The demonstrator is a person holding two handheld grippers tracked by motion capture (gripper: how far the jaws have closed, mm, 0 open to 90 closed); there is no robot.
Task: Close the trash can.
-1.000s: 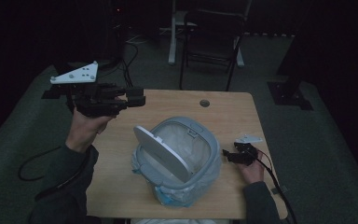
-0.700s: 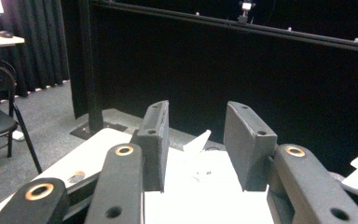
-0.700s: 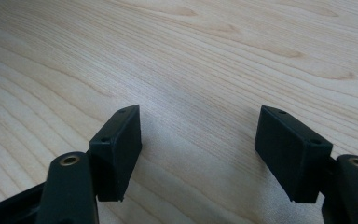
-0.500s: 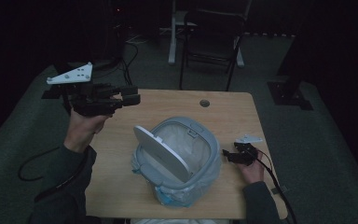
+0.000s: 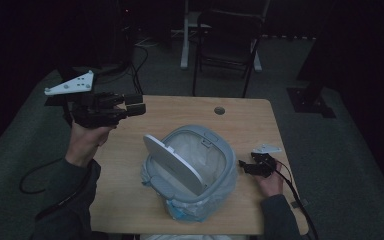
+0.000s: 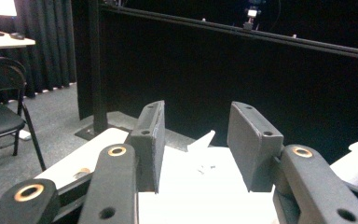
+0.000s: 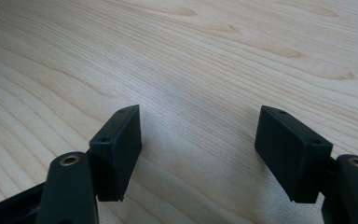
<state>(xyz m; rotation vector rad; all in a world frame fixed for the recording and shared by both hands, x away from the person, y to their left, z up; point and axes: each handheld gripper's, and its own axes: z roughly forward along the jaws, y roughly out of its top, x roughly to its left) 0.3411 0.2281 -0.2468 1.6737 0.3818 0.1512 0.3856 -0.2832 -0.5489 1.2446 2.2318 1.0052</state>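
Slightly higher and farther left than a second ago, the left gripper (image 5: 136, 103) hangs over the table's (image 5: 240, 120) far left corner; its jaws have just been opening and stand apart with nothing between them. Beneath and to its right, mid-table, sits the small bin (image 5: 192, 172), lined with a pale bag (image 5: 200, 155) and its white lid (image 5: 172, 162) tipped up. At the bin's right, apart from it, the right gripper (image 5: 242, 165) rests low on the wood, jaws spread and empty.
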